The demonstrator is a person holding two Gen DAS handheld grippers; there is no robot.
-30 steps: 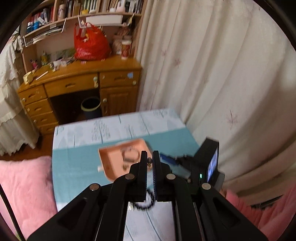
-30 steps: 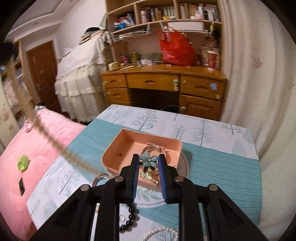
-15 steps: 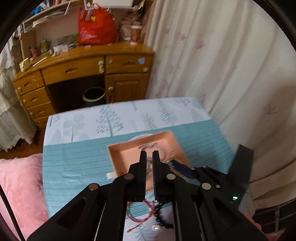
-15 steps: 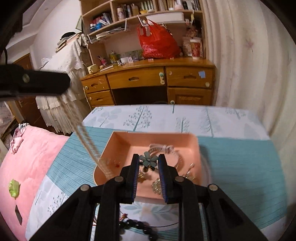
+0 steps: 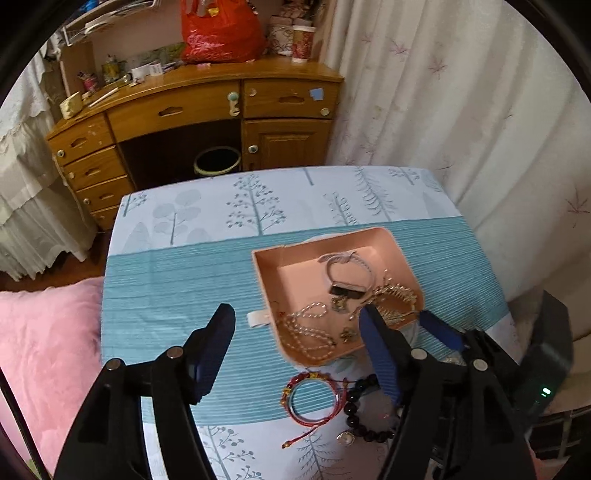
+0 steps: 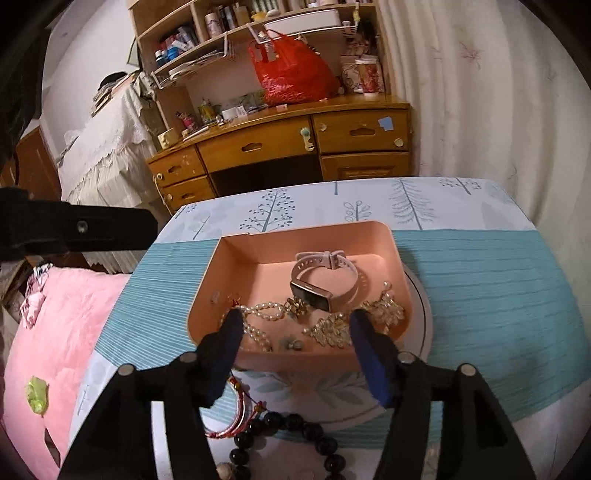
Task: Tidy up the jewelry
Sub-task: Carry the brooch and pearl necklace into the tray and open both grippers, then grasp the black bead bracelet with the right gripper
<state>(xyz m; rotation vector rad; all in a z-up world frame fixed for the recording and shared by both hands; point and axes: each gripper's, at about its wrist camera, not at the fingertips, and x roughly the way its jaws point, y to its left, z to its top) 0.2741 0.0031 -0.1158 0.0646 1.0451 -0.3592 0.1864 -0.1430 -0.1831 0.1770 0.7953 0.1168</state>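
Observation:
A peach tray (image 5: 269, 266) (image 6: 207, 288) sits on the teal tablecloth. In it lie a pale-strapped watch (image 5: 347, 273) (image 6: 325, 277), a pearl strand (image 5: 306, 332) (image 6: 258, 314), gold pieces (image 5: 395, 299) (image 6: 380, 310) and a small greenish flower piece (image 6: 291, 341). My left gripper (image 5: 295, 317) hangs over the tray's near left corner, jaws opening, nothing between them. My right gripper (image 6: 295, 321) hovers over the tray's near edge, jaws opening, gripping nothing. A red cord bracelet (image 5: 314, 398) (image 6: 236, 410) and a dark bead bracelet (image 5: 354, 410) (image 6: 288, 424) lie on the cloth in front of the tray.
A round pale plate (image 6: 421, 306) shows under the tray. A wooden desk (image 5: 207, 103) with a red bag (image 5: 221, 33) stands beyond the table, a bin (image 5: 218, 162) beneath it. Curtain (image 5: 461, 110) on the right, pink bedding (image 5: 44, 332) on the left.
Both grippers went from shut to open. The pearl strand that hung from the left gripper and the flower piece held by the right now lie in the tray. The left gripper came down.

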